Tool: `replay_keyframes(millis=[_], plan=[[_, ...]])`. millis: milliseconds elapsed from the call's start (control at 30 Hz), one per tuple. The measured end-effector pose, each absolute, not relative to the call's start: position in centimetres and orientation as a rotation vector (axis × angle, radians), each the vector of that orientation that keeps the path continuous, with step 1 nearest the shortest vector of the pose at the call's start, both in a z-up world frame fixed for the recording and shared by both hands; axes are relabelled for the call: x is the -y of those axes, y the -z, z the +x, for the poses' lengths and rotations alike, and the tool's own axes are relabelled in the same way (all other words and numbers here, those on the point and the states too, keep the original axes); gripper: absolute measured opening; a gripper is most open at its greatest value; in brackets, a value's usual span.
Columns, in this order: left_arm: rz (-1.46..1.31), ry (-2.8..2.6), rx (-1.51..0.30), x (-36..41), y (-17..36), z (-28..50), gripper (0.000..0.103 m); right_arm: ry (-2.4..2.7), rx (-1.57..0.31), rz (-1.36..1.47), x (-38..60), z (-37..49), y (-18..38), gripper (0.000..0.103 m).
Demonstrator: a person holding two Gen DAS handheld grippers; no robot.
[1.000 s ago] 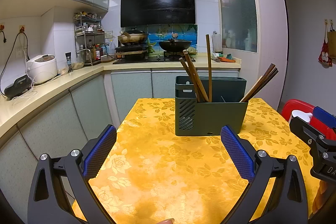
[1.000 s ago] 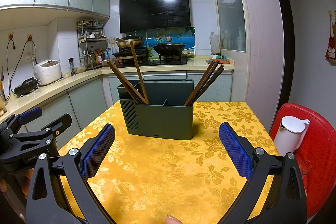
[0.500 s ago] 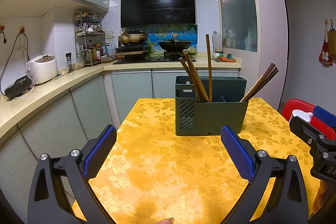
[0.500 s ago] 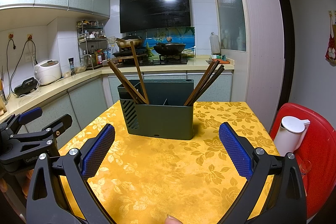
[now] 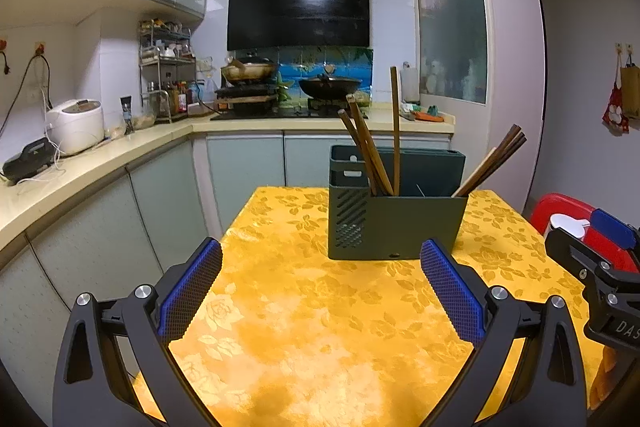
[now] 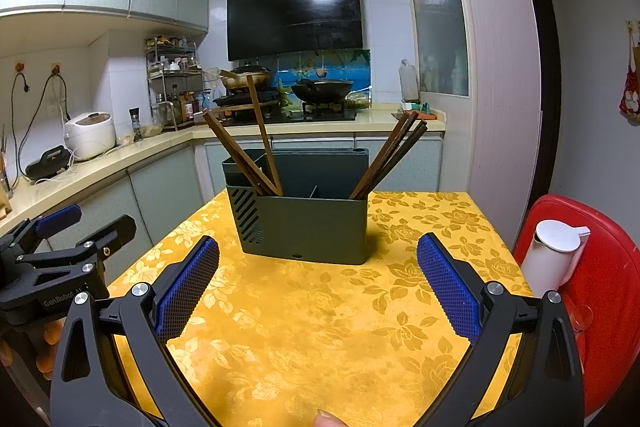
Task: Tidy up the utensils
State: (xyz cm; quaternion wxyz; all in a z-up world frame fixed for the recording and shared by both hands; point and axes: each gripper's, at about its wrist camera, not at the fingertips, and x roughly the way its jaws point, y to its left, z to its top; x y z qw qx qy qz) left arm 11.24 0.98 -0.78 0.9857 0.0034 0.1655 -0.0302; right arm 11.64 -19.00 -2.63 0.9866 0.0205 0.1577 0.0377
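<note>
A dark green utensil holder (image 5: 396, 223) (image 6: 308, 227) stands on the yellow flowered tablecloth (image 5: 320, 327) (image 6: 304, 327). Several brown chopsticks lean in its left compartment (image 5: 370, 155) (image 6: 244, 155) and several more in its right compartment (image 5: 494, 163) (image 6: 394, 155). My left gripper (image 5: 320, 287) is open and empty, held low in front of the holder. My right gripper (image 6: 318, 283) is open and empty, also short of the holder. The right gripper shows at the right edge of the left wrist view (image 5: 592, 267); the left gripper shows at the left of the right wrist view (image 6: 52, 259).
A red stool (image 6: 600, 287) with a white kettle (image 6: 552, 251) stands right of the table. A counter (image 5: 80, 167) with a rice cooker (image 5: 76, 125) runs along the left. The stove with woks (image 5: 328, 87) is behind the table.
</note>
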Motion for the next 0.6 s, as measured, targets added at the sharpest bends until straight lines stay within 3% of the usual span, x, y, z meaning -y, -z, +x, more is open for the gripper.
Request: replay_keyframes(millis=[600], plan=[[0.037, 0.042, -0.333, -0.37, 0.48, 11.6, 0.096, -0.075, -0.33, 0.04, 19.08, 11.94, 3.18, 0.096]])
